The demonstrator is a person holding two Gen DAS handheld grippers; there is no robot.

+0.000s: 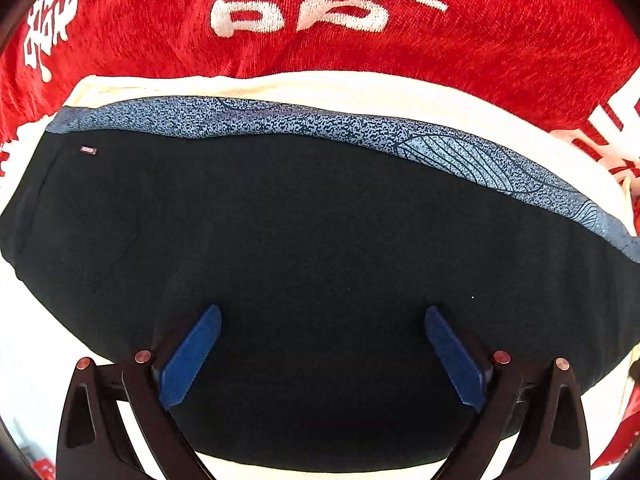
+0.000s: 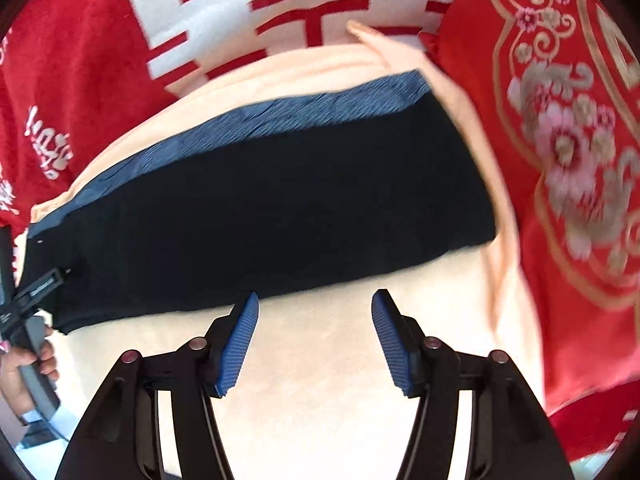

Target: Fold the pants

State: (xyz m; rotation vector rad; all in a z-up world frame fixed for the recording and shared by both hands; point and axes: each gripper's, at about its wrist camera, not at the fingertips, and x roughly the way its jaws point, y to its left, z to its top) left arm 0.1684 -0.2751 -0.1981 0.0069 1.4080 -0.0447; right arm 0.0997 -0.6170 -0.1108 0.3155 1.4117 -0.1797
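Observation:
The pants (image 1: 304,248) are black and lie folded flat, with a strip of blue patterned cloth (image 1: 460,148) showing along their far edge. My left gripper (image 1: 323,312) points straight down over them, wide open, and nothing is between its blue pads (image 1: 188,356). In the right wrist view the same black pants (image 2: 280,200) stretch across a cream towel (image 2: 320,380). My right gripper (image 2: 315,300) hangs over the towel just beside the pants' near edge, open and empty. At the left edge a hand (image 2: 24,364) holds the other gripper.
The cream towel (image 1: 360,88) lies on a red blanket (image 1: 520,40) with white characters. A red embroidered cushion (image 2: 580,160) with gold and pink flowers borders the towel on the right. The red blanket (image 2: 80,60) spreads beyond the far side.

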